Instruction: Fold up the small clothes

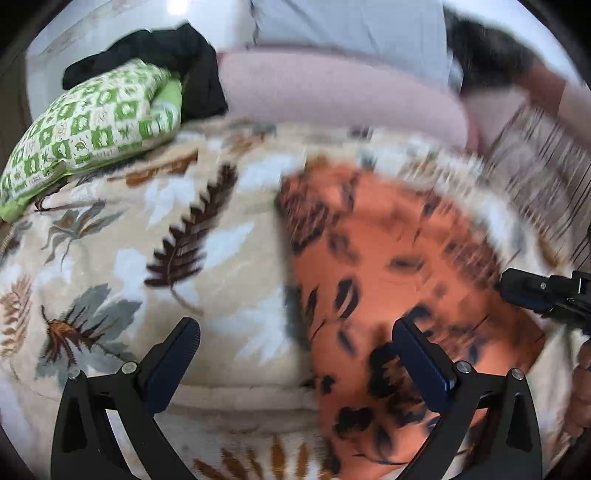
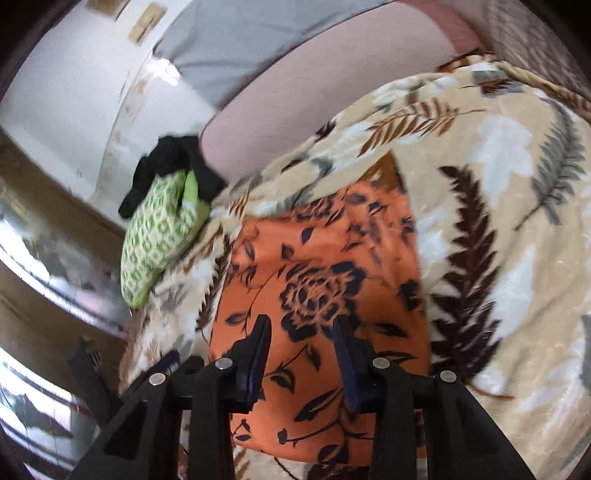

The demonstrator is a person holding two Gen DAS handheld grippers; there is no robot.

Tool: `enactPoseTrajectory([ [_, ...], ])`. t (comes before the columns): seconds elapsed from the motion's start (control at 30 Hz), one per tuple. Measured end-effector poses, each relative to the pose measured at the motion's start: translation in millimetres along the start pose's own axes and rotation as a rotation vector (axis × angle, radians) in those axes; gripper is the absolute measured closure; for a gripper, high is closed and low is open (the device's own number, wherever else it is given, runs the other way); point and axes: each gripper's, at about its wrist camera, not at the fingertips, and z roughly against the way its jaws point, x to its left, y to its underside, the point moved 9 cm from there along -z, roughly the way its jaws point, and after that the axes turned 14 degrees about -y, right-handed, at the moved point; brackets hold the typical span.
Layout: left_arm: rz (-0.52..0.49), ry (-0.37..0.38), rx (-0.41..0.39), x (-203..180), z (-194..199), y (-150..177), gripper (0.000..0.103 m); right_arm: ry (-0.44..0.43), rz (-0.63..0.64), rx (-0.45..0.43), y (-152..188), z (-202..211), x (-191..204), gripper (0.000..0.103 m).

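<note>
An orange garment with a dark flower print [image 1: 399, 266] lies flat on the leaf-patterned blanket [image 1: 110, 258]; it also shows in the right wrist view [image 2: 325, 280]. My left gripper [image 1: 295, 328] is open wide and empty, hovering over the garment's left edge. My right gripper [image 2: 301, 325] is open and empty just above the garment's near part. The right gripper's tip [image 1: 543, 291] shows at the right edge of the left wrist view, and part of the left gripper [image 2: 88, 358] at the lower left of the right wrist view.
A green and white patterned pillow [image 1: 92, 125] lies at the blanket's far left with black clothes [image 1: 166, 51] behind it. A pink cushion [image 1: 332, 92] and grey fabric [image 1: 347, 22] lie beyond. A striped cloth [image 1: 539, 158] lies at the right.
</note>
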Motion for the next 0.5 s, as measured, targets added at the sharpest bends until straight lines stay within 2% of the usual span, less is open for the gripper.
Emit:
enactPoseTrajectory([
  [0.07, 0.016, 0.021, 0.015, -2.1, -8.5, 5.6, 0.0, 0.046, -0.039, 0.064, 11.4, -18.8, -15.6, 0.067],
  [0.1, 0.033, 0.031, 0.031, -0.6, -9.2, 4.9, 0.0, 0.045, -0.067, 0.068, 15.5, -26.0, -24.3, 0.067],
  [0.17, 0.047, 0.046, 0.042, 2.4, -5.9, 0.9, 0.0, 0.026, -0.081, 0.058, 11.4, -23.2, -20.8, 0.067],
  [0.23, 0.042, 0.024, 0.007, 5.5, -1.6, -2.3, 0.0, 0.006, -0.075, 0.035, 4.8, -15.9, -16.1, 0.067],
  [0.27, 0.04, 0.003, -0.002, 7.7, -0.3, -3.5, 0.0, 0.017, -0.064, 0.019, 1.7, -11.0, -17.7, 0.067],
  [0.33, 0.064, 0.008, -0.004, 11.3, 0.6, -4.9, 0.0, 0.032, -0.079, -0.015, -6.9, -1.7, -23.5, 0.067],
  [0.4, 0.095, 0.014, 0.012, 16.3, -1.5, -3.4, 0.0, 0.025, -0.115, -0.058, -13.7, 7.9, -31.6, 0.067],
  [0.5, 0.1, 0.031, 0.076, 15.1, -16.4, 6.2, 0.0, 0.043, -0.143, -0.036, -13.3, 6.4, -41.6, 0.067],
])
